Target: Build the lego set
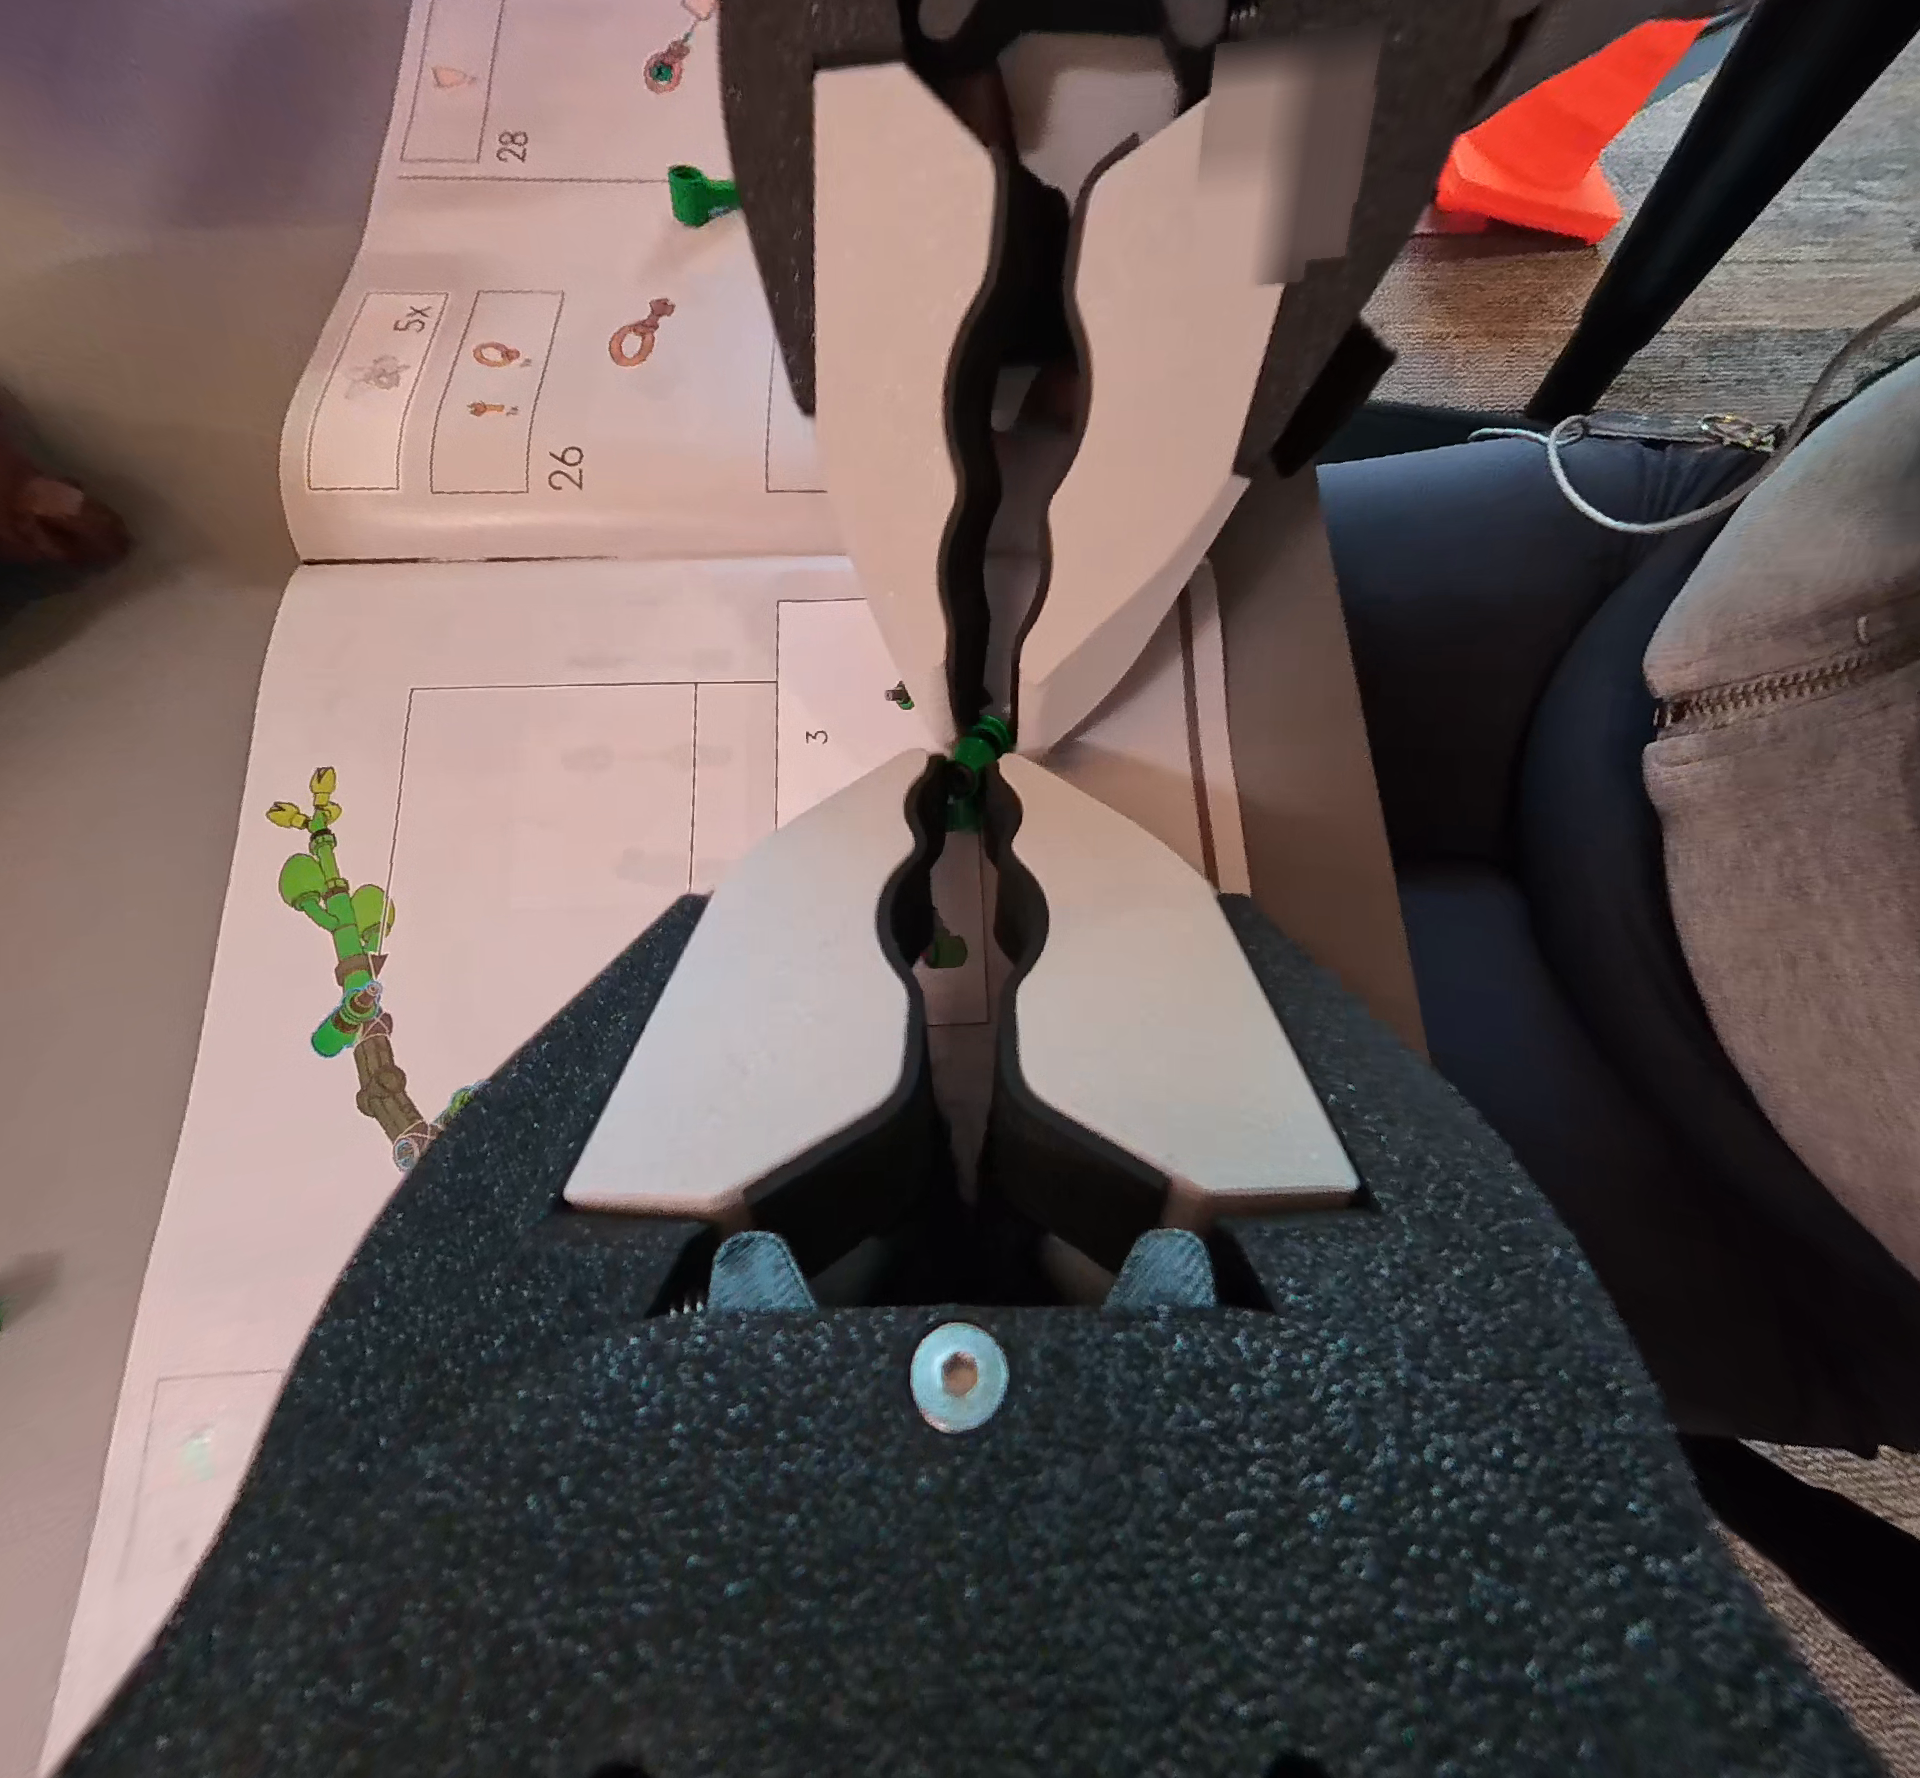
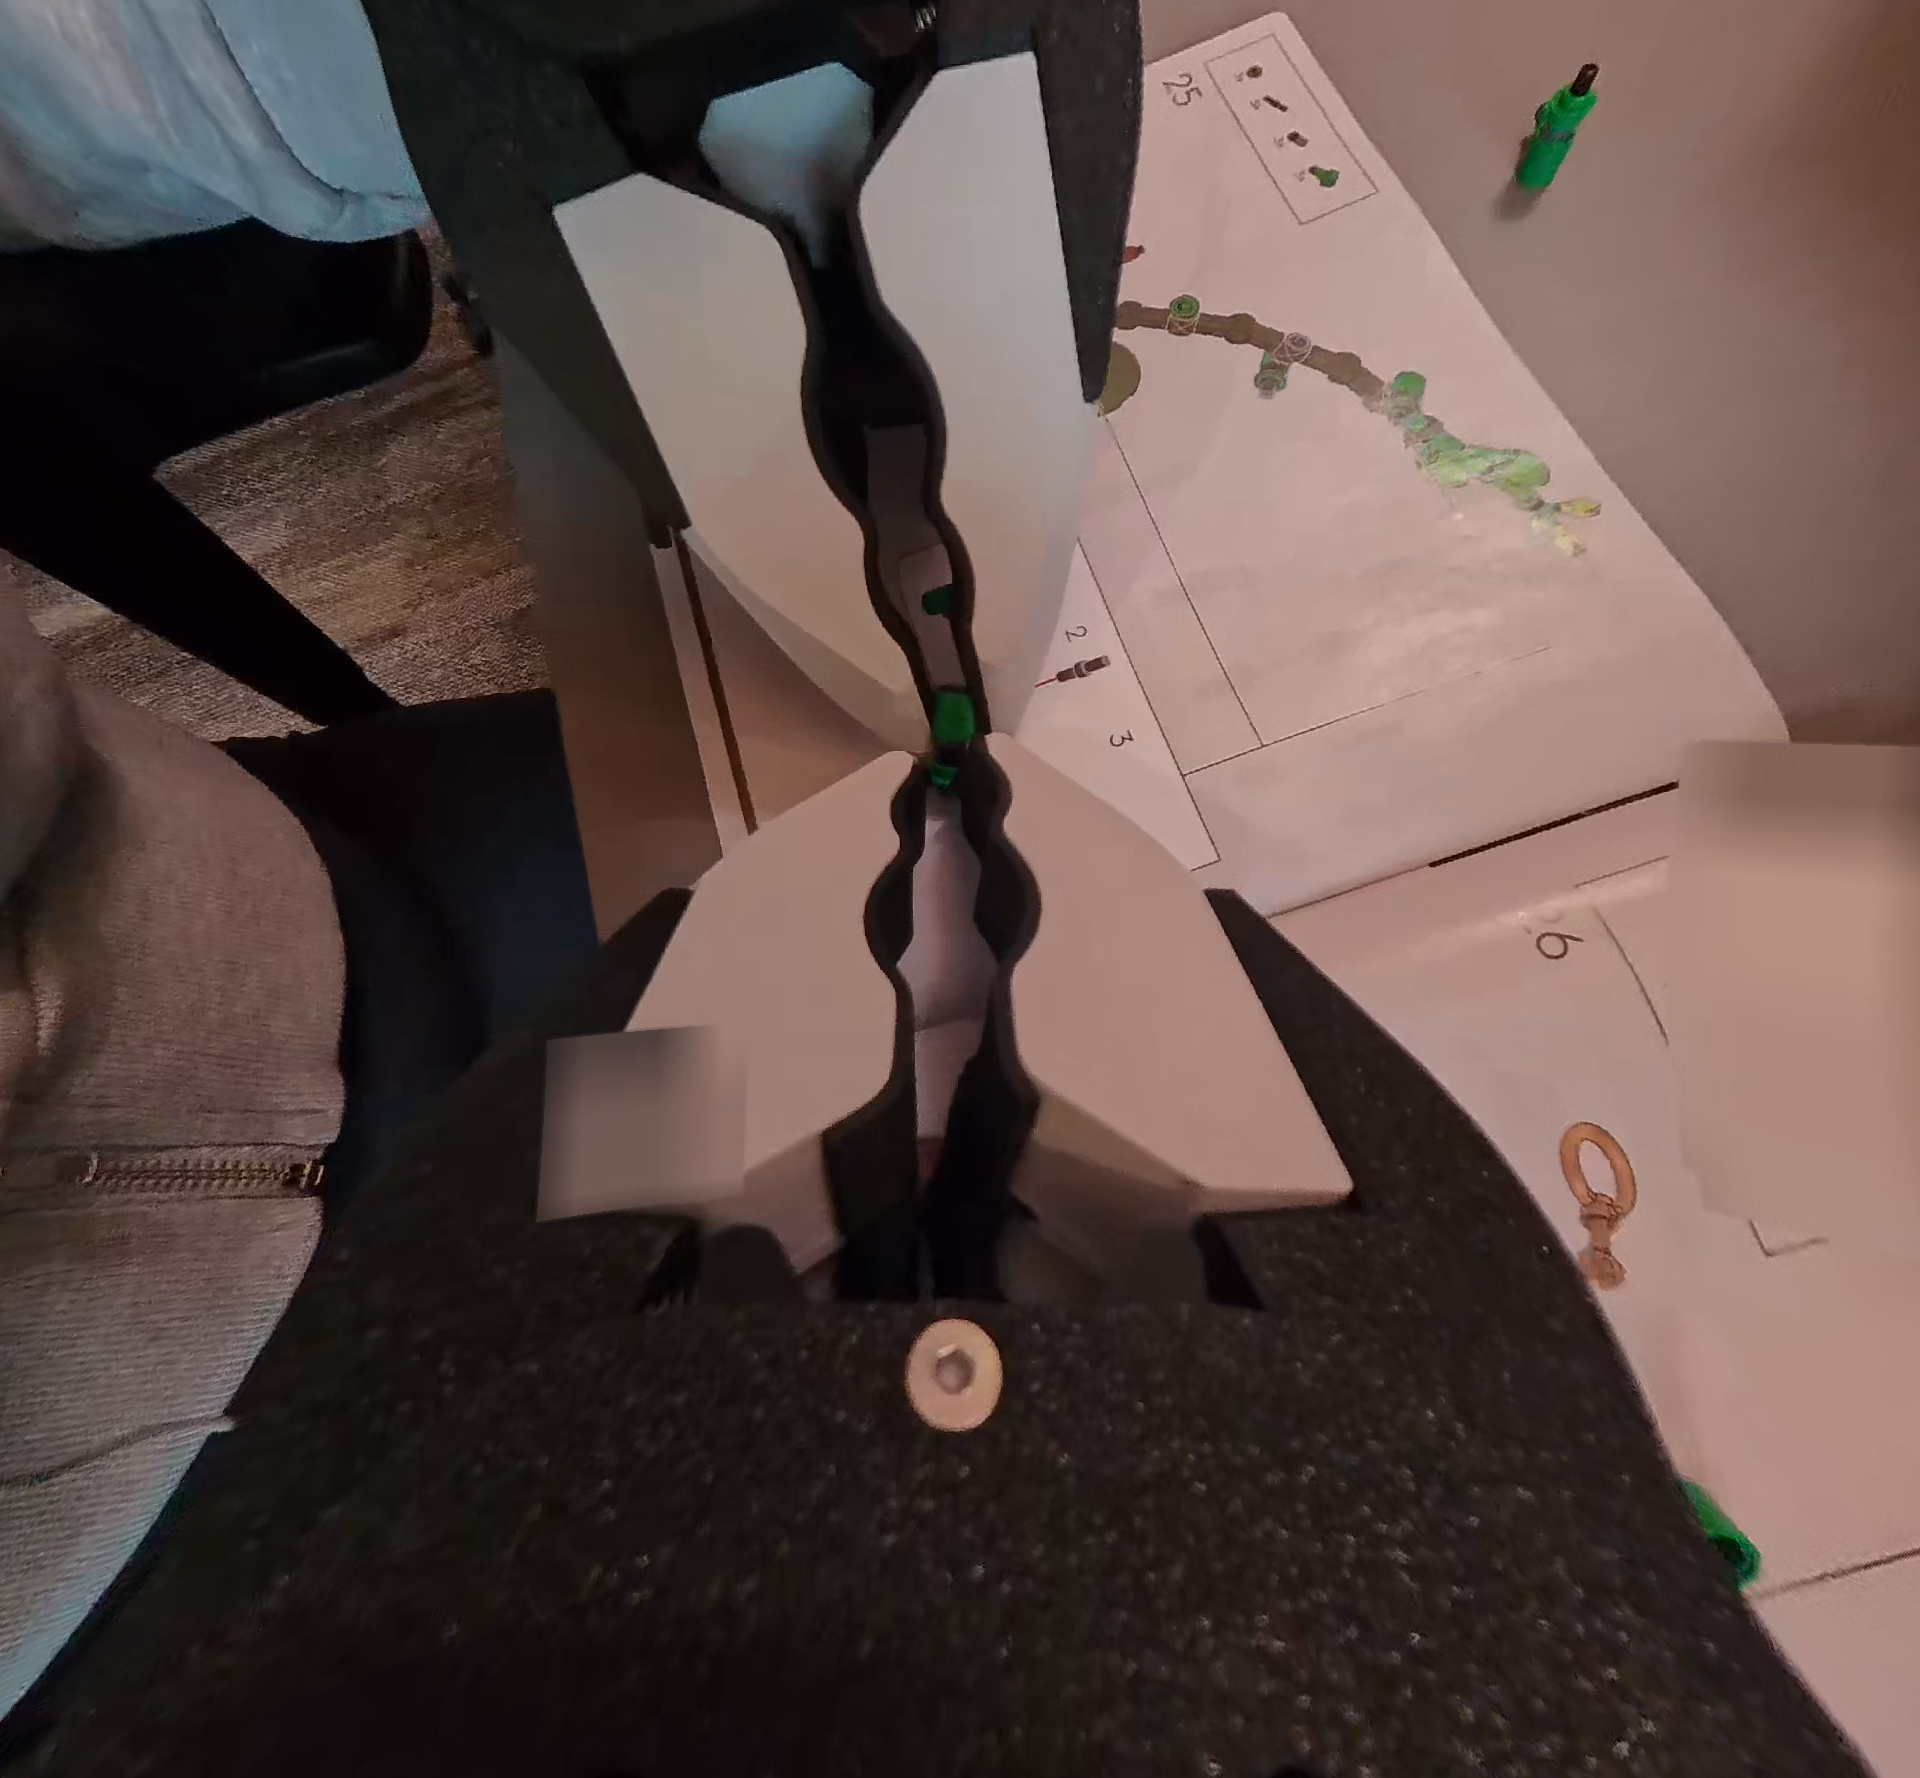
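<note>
1. Starting at my left: my left tool [image 1: 961, 778] has its jaws narrow, and its pads press on one end of a small green part [image 1: 979, 743], up in the air over the open booklet [image 1: 520, 637].
2. The green part bridges both sets of tips, so it is gripped from opposite ends. I cannot tell whether it is one piece or two pushed together.
3. My right tool [image 2: 943, 778] meets the left one nose to nose. Its jaws are just as narrow and nip the other end of the green part.
4. What lies loose:
   - a green elbow piece [image 1: 696, 196] on the far page
   - a green peg with a dark tip [image 2: 1555, 128] on the bare desk [image 1: 125, 897] beyond the booklet
   - a bit of green [image 2: 1720, 1541] at the booklet's near side, mostly hidden by my right tool
5. Room, left to right in my left view:
   - The desk and booklet give wide, flat, open space.
   - A dark brown thing [image 1: 52, 513] sits at the far left, too blurred to name.
   - The desk edge runs just beside the tips on the right.
   - Past that edge are a lap in dark cloth, a grey zipped top [image 1: 1787, 793] and an orange object [image 1: 1538, 159] on the floor, so there is little slack that way.
</note>
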Demonstrator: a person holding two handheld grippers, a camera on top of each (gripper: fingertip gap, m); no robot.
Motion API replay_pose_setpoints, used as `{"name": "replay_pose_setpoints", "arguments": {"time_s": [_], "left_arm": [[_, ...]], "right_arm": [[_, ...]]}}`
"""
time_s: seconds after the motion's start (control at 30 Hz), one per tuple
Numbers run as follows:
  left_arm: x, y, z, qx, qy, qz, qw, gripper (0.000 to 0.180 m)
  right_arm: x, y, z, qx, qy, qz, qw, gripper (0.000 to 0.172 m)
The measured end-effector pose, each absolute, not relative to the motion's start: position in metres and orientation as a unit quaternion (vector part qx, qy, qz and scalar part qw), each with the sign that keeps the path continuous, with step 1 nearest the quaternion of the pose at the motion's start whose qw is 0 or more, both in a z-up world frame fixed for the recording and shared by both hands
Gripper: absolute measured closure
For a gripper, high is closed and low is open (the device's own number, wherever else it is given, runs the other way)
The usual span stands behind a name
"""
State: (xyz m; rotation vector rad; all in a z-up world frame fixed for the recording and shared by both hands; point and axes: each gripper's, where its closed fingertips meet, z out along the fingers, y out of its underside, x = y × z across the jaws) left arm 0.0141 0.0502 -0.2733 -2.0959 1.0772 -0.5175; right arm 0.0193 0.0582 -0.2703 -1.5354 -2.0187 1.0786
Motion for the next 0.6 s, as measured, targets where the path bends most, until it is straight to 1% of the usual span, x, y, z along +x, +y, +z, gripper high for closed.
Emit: {"name": "replay_pose_setpoints", "arguments": {"time_s": [0.1, 0.13, 0.23, 0.43, 0.6], "left_arm": [[0.013, 0.052, -0.274, -0.817, 0.406, -0.209, 0.351, 0.174], [0.013, 0.052, -0.274, -0.818, 0.404, -0.212, 0.349, 0.174], [0.014, 0.051, -0.274, -0.819, 0.403, -0.215, 0.348, 0.174], [0.014, 0.052, -0.274, -0.818, 0.405, -0.211, 0.35, 0.174], [0.015, 0.051, -0.274, -0.816, 0.409, -0.209, 0.351, 0.174]], "right_arm": [[0.023, 0.063, -0.263, -0.556, -0.702, 0.394, 0.207, 0.166], [0.025, 0.062, -0.259, -0.556, -0.697, 0.402, 0.21, 0.169], [0.029, 0.064, -0.267, -0.569, -0.708, 0.366, 0.203, 0.168], [0.027, 0.062, -0.274, -0.58, -0.699, 0.38, 0.174, 0.172], [0.025, 0.063, -0.274, -0.569, -0.706, 0.379, 0.183, 0.171]]}}
